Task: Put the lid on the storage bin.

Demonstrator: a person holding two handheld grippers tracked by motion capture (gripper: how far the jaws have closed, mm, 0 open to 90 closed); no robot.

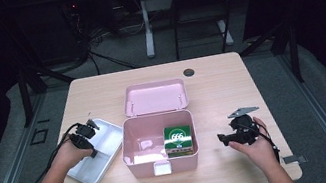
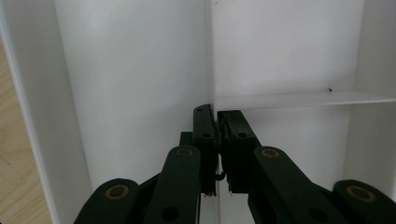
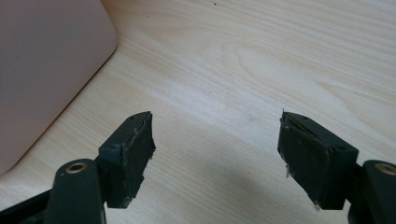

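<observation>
Green box (image 1: 178,140) in pink case (image 1: 132,142), between hand-held grippers.

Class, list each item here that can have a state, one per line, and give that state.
Pink box: open, lid tipped back flat on the table.
Green carton: lying inside the box, at its right side.
Metal tray: holds nothing that shows; left tongs over it.
Left tongs: shut, nothing between the jaws.
Right tongs: open, holding nothing, above bare table.
</observation>
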